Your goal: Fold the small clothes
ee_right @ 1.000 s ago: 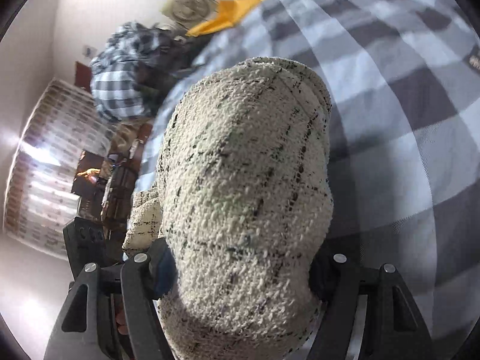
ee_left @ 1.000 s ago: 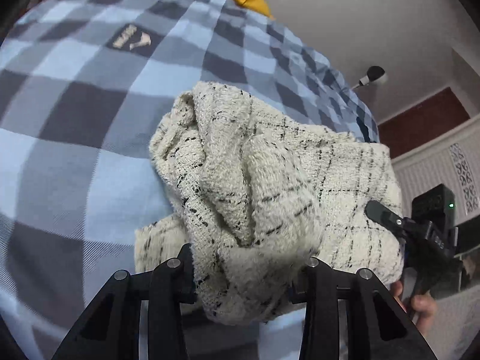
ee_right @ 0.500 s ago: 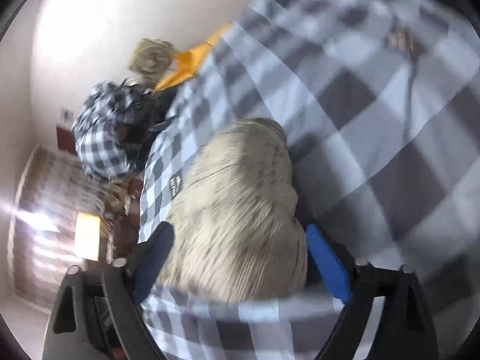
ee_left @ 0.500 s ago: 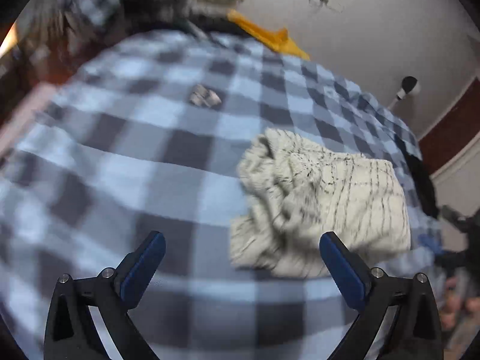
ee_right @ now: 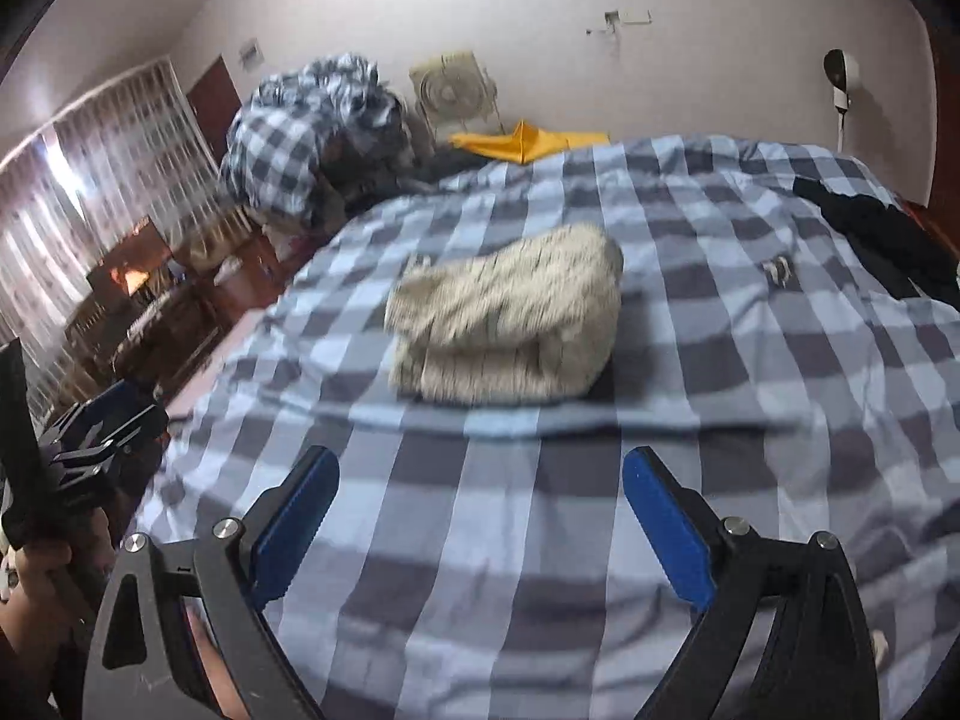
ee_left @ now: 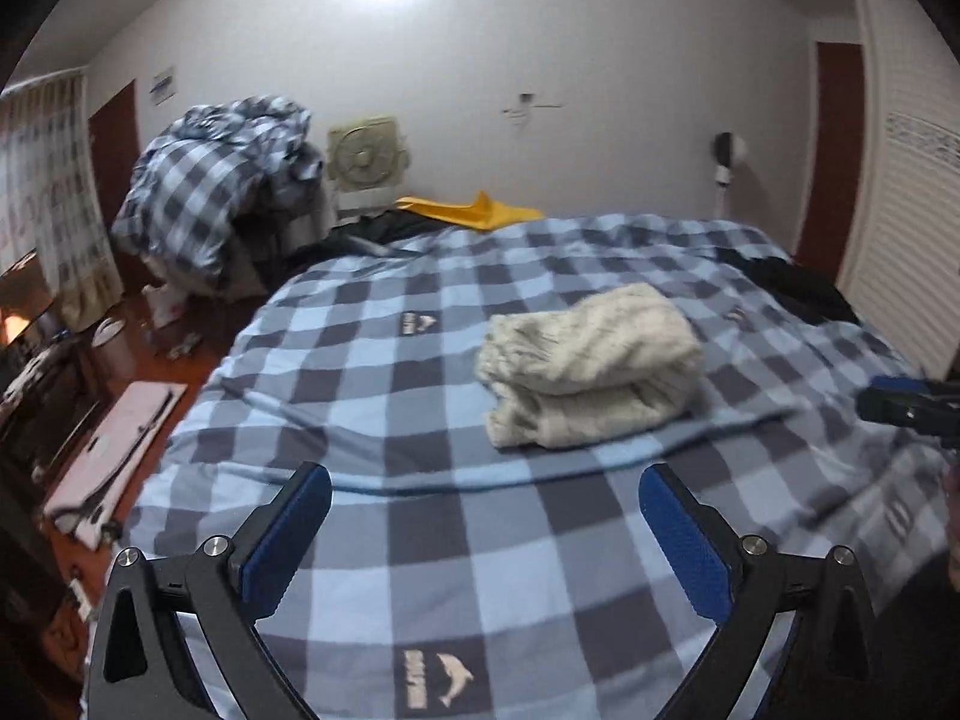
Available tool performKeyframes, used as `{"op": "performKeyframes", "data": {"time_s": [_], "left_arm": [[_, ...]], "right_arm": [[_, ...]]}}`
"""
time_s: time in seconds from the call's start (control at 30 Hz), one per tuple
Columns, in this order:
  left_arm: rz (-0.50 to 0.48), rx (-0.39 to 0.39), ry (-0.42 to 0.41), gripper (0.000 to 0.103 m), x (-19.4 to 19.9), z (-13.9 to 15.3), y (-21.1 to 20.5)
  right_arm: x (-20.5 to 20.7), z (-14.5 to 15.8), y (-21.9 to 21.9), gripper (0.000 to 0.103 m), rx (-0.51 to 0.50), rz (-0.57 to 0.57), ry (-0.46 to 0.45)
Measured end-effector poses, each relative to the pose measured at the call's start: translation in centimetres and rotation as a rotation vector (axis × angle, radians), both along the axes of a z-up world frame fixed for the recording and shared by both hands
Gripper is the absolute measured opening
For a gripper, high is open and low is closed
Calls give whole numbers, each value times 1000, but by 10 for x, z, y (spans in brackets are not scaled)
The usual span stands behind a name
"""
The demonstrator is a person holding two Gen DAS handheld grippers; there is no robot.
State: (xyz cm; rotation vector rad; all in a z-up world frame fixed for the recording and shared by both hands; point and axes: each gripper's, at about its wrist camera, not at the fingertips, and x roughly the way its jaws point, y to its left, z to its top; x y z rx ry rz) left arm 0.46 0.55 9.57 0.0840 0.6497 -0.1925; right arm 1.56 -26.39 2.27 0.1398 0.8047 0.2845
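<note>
A cream knitted garment with thin dark lines [ee_left: 591, 366] lies folded in a thick bundle on the blue and grey checked bedspread [ee_left: 420, 420]; it also shows in the right wrist view [ee_right: 510, 330]. My left gripper [ee_left: 480, 531] is open and empty, held back from the bundle above the near part of the bed. My right gripper [ee_right: 480, 516] is open and empty too, at a similar distance. The left gripper shows at the left edge of the right wrist view [ee_right: 102, 426]; the right gripper's tip shows at the right edge of the left wrist view [ee_left: 906, 405].
A dark garment [ee_right: 888, 240] lies at the bed's far right. A yellow cloth [ee_left: 474, 210] and a heap of checked bedding [ee_left: 210, 204] sit at the far end by a fan [ee_left: 366, 156]. A pink mat [ee_left: 114, 450] lies on the floor at left.
Both grippers let go of the cream garment, opened wide and pulled back and up from it. The folded bundle now rests on the bed.
</note>
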Motion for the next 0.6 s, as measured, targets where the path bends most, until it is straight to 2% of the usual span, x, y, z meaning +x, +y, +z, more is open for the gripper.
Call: {"op": "performKeyframes", "data": {"time_s": [0.13, 0.23, 0.3, 0.5, 0.6], "left_arm": [[2, 54, 87, 103, 11, -22, -9], [33, 45, 113, 103, 19, -30, -10], [40, 27, 125, 103, 25, -35, -11], [58, 40, 142, 103, 42, -46, -14], [59, 57, 118, 103, 41, -47, -12]], "right_arm": [[21, -38, 15, 94, -78, -14, -47], [34, -54, 29, 94, -192, -15, 29], [42, -58, 31, 94, -219, -35, 53], [54, -64, 16, 94, -199, -110, 58], [60, -64, 10, 94, -175, -148, 48]]}}
